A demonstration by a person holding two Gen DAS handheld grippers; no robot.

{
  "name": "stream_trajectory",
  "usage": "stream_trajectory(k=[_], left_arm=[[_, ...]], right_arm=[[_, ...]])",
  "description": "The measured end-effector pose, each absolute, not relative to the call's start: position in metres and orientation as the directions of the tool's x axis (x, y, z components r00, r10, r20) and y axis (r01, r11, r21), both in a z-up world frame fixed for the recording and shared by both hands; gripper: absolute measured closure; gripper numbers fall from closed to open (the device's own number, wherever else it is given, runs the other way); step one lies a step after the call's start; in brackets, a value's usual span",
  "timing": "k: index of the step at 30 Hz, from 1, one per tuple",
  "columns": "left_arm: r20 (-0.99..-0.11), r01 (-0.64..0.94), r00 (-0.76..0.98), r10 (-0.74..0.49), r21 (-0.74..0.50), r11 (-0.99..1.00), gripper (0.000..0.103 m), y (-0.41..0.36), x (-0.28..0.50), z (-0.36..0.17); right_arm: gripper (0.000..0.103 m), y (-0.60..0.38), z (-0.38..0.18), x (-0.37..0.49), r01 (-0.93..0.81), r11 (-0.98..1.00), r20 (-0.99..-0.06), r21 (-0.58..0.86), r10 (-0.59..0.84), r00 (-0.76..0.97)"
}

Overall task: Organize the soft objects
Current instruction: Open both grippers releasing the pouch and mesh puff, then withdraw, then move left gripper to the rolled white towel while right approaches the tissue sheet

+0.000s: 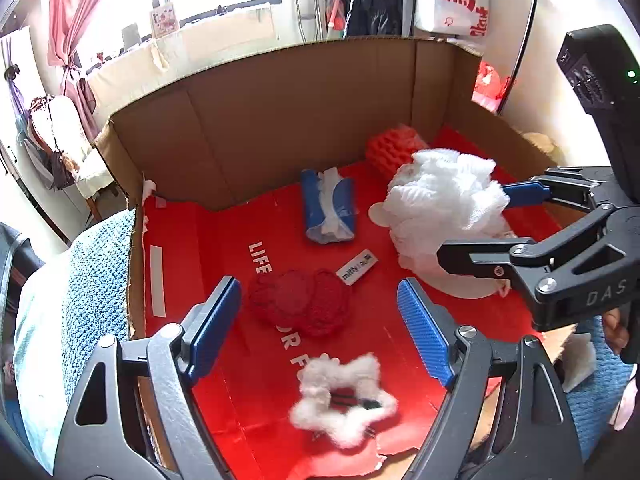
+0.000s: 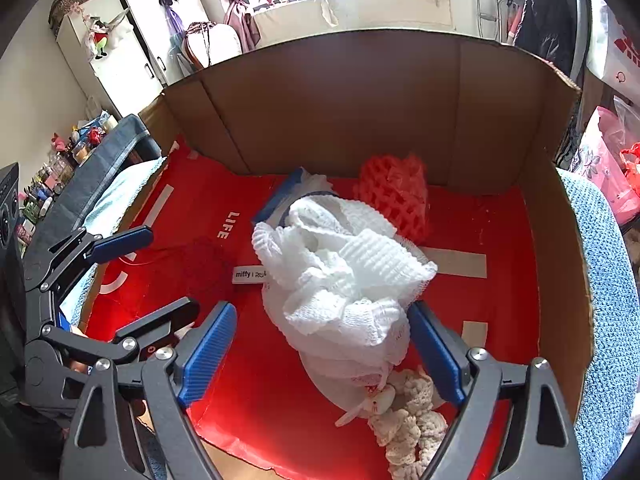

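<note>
The left gripper (image 1: 320,328) hangs with its fingers wide apart and holding nothing, above the red knitted heart (image 1: 300,304), which lies at about 7 o'clock on the red floor of the cardboard box (image 1: 280,128). The heart looks light and squashy, so a pinch across its middle should do. Nearer the camera lies a white fluffy star clip (image 1: 344,396); its fluff would slip, and the dark clip in its centre seems the surer hold. At 12 o'clock sits a blue tissue pack (image 1: 329,210), soft and crushable.

Rightward, the white mesh puff (image 2: 340,280) rests mid-box, airy and springy; a deep bite into its bulk would hold best. The right gripper (image 2: 324,352) straddles it, fingers spread, clasping nothing as far as I can tell. Behind it, at 1 o'clock, an orange foam net (image 2: 394,200) lies against the back wall. The walls close in behind and right; the near side is open.
</note>
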State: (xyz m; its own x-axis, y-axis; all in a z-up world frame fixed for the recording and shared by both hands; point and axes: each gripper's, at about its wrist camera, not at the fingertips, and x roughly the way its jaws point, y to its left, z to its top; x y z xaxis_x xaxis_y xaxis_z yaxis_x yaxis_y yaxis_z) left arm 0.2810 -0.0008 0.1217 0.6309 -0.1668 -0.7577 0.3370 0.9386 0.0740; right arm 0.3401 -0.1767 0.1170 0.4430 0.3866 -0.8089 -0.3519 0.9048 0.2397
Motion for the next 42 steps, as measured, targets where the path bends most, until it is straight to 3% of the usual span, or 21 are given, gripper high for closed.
stream_trajectory(k=[19,29,42], left_arm=[[-0.622,0.268,0.754,-0.211,-0.002,0.963,0.014,0.006,0.22,0.158],[-0.526,0.246,0.819,-0.229,-0.039,0.969,0.01,0.009,0.171,0.173],[-0.445,0.218,0.87,-0.214,-0.042,0.975,0.009,0.004,0.107,0.165]], right_arm=[[0.0,-0.207,0.175,0.265,-0.338,0.93,-0.694,0.141,0.337,0.637],[0.0,-0.226,0.203,0.202,-0.293,0.952,-0.581,0.086,0.287,0.762],[0.0,-0.24,0.191,0.133,-0.234,0.971,-0.509,0.058,0.23,0.829]])
